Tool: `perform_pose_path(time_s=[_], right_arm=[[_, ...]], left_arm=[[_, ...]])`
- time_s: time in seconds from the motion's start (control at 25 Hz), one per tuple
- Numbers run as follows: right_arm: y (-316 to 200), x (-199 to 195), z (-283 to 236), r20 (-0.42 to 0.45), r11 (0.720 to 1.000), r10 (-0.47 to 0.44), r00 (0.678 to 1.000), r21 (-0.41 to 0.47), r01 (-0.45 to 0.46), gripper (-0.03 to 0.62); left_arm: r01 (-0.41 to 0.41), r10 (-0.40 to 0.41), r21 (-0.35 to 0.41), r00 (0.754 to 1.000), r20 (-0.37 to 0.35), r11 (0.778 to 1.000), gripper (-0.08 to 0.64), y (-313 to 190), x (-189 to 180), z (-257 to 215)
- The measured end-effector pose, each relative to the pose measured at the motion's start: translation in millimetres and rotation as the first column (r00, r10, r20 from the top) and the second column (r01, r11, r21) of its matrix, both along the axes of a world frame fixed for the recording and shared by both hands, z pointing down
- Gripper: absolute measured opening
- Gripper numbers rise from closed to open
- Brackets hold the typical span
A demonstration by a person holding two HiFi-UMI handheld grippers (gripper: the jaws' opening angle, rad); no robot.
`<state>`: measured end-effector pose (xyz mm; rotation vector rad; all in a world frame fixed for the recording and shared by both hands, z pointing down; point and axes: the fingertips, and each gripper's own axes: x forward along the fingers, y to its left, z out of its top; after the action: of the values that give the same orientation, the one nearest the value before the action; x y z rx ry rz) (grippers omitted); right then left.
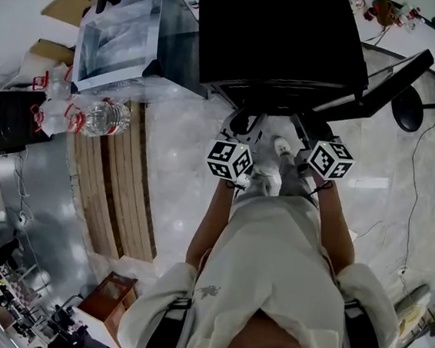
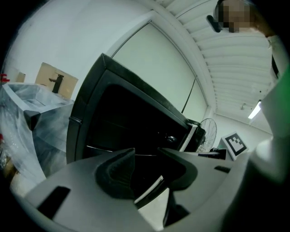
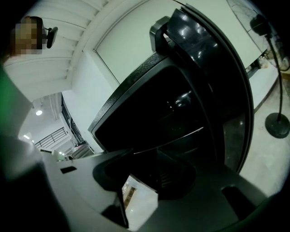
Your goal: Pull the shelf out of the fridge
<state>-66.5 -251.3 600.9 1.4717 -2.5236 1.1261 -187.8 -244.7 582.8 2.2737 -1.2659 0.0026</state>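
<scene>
A black fridge (image 1: 278,37) stands in front of me, its door (image 1: 382,82) swung open to the right. Both grippers reach in at its lower front. My left gripper (image 1: 242,124) is shut on the thin front edge of the shelf (image 2: 152,188), which runs slantwise between its pads in the left gripper view (image 2: 145,174). My right gripper (image 1: 307,131) holds the same shelf further right. In the right gripper view (image 3: 145,174) the glass shelf (image 3: 138,199) lies between the jaws, with the floor showing through it. Another shelf edge (image 3: 181,138) glints deeper inside.
A plastic-wrapped clear box (image 1: 124,36) stands left of the fridge, with water bottles (image 1: 104,116) and a wooden pallet (image 1: 119,190) beside it. A fan's base (image 1: 410,108) and cables (image 1: 418,175) lie to the right. A brown carton (image 1: 112,297) sits at lower left.
</scene>
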Motion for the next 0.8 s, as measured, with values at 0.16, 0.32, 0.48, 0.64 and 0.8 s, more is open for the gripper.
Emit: perform_pose_path(time_s=[0.16,0.32,0.48,0.64,0.8], right_arm=[[-7,3,13,0.031,1.0,0.021,0.999,-0.022,-0.02,0.163],[-15,4,27,0.056,0.999,0.038,0.998,-0.041,-0.036,0.174],[-24,7,35,0.09,0.997,0.061,0.994,-0.056,-0.056,0.189],[-33,10,44,0.121,0.993,0.1,0.988,-0.075,-0.092,0.22],[-41,9,50,0.162,0.99,0.124,0.979,-0.094,-0.11,0.267]], left_arm=[[0.015,-0.016,-0.023,0.999,-0.031,1.0,0.156,-7,4,14],[0.039,-0.042,-0.052,0.997,-0.063,0.998,0.158,-16,7,29],[0.061,-0.068,-0.079,0.993,-0.096,0.995,0.179,-26,10,40],[0.082,-0.094,-0.102,0.988,-0.121,0.991,0.199,-35,12,50],[0.107,-0.126,-0.126,0.981,-0.15,0.986,0.232,-43,10,57]])
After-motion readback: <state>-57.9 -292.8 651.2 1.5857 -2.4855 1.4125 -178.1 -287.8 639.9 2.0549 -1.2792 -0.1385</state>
